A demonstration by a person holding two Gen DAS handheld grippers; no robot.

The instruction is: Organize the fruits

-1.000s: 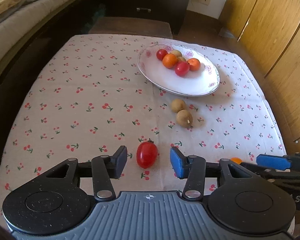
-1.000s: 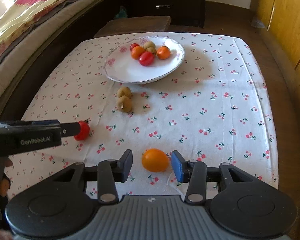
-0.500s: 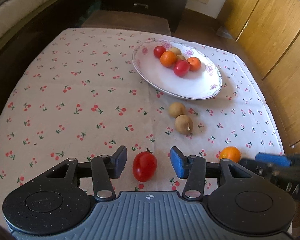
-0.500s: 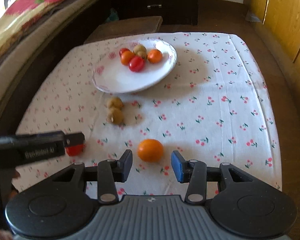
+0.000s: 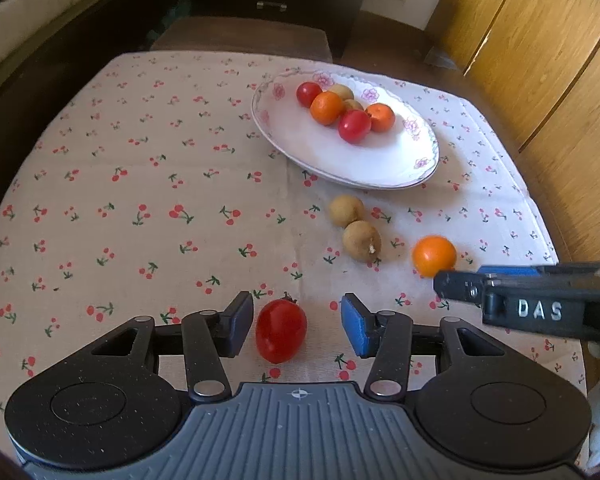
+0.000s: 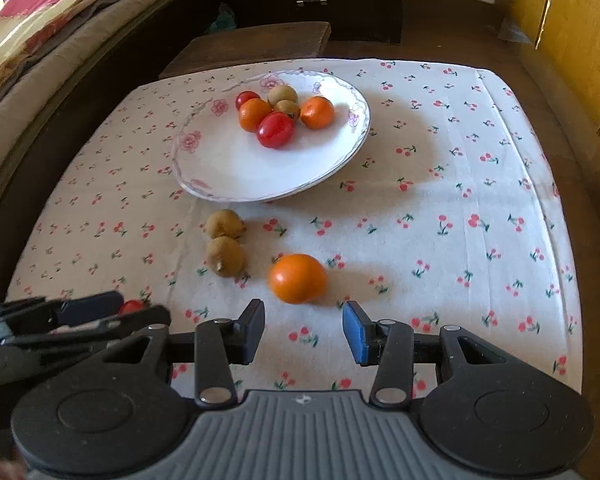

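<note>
A red tomato (image 5: 281,330) lies on the cherry-print cloth between the fingers of my open left gripper (image 5: 297,330), untouched by the pads. An orange (image 6: 297,278) lies on the cloth just ahead of my open, empty right gripper (image 6: 304,332); it also shows in the left wrist view (image 5: 433,255). Two brown longans (image 5: 354,222) lie between the orange and the white flowered plate (image 5: 364,160). The plate (image 6: 236,172) holds two tomatoes, two oranges and two longans at its far side. The right gripper shows at the right of the left wrist view (image 5: 500,286).
The cloth covers a small table (image 6: 480,208). A bed (image 6: 40,32) runs along the left, a wooden stool (image 6: 252,42) and a dark cabinet stand behind the table, and wooden doors (image 5: 540,60) stand on the right.
Both grippers have pulled back and risen. The orange now lies ahead of the right fingertips instead of between them. The tomato stays between the left fingers.
</note>
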